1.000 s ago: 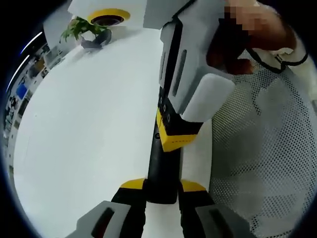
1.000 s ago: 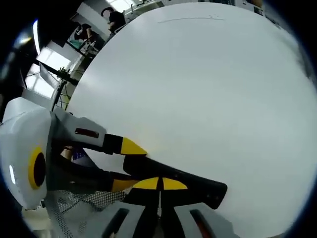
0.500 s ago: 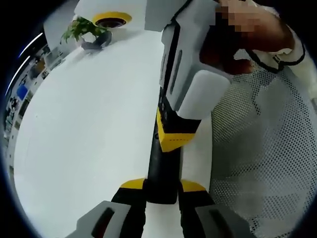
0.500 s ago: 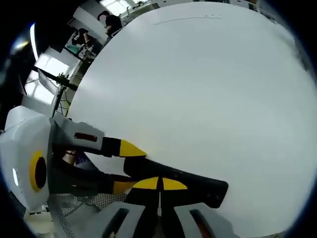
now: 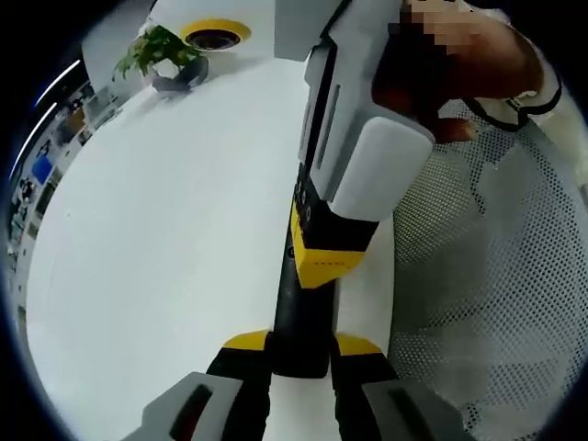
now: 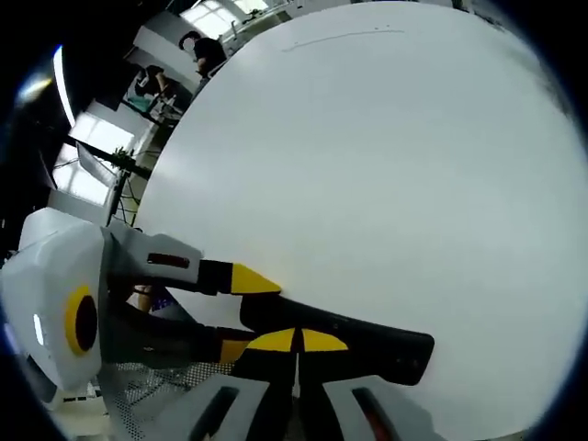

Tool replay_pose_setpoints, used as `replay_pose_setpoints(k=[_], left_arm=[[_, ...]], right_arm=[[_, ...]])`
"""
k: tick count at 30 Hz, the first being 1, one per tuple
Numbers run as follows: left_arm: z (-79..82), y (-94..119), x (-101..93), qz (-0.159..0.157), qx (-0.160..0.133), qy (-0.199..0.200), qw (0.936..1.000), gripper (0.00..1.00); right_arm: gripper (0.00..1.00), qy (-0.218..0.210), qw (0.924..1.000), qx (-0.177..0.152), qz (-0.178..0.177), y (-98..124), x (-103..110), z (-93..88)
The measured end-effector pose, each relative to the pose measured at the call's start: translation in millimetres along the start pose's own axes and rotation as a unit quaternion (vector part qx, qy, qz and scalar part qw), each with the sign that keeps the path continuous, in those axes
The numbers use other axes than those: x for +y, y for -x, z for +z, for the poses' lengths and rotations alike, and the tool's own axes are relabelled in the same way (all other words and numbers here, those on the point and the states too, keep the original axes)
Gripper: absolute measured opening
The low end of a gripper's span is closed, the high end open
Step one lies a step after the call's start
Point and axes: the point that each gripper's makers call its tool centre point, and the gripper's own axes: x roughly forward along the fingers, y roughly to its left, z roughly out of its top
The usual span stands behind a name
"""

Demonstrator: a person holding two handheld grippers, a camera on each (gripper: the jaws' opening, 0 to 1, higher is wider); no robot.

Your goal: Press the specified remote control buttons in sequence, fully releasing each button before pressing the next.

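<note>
While clamped by its near end between the left gripper [image 5: 300, 360] jaws over the white table [image 5: 165, 230], hold the black remote [image 5: 301, 317] steady; with right gripper [image 6: 296, 342] tips closed together on its face, lift fully clear before the next button.

bare white table [image 6: 386, 165], plant [image 5: 158, 50] (far edge)

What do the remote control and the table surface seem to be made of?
The remote control looks like black matte plastic: dark, uniform, with hardly any glare. The table appears to be a smooth white laminate or painted board with a soft sheen; the exact material cannot be told.
</note>
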Motion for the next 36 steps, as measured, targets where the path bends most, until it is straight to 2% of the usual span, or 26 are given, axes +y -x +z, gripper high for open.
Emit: replay_pose_setpoints(k=[7,19,27,32,36], left_arm=[[0.0,0.0,0.1,0.0,-0.002,-0.001,1.0,0.24],[-0.4,-0.1,0.0,0.0,-0.002,-0.008,1.0,0.24],[-0.4,0.1,-0.1,0.0,-0.006,-0.007,1.0,0.24],[-0.4,0.4,0.0,-0.001,-0.01,-0.006,0.9999,0.24],[-0.4,0.1,-0.1,0.002,-0.012,-0.005,0.9999,0.24]], right_arm=[[0.0,-0.008,0.9999,-0.012,0.008,-4.5,4.8,1.0],[0.0,-0.021,0.9998,0.003,0.008,-5.1,3.4,2.3],[0.0,-0.008,1.0,-0.004,-0.003,-5.0,4.1,2.1],[0.0,-0.05,0.9987,-0.009,0.008,-5.8,1.0,4.8],[0.0,-0.035,0.9993,-0.015,0.008,-4.7,3.8,3.2]])
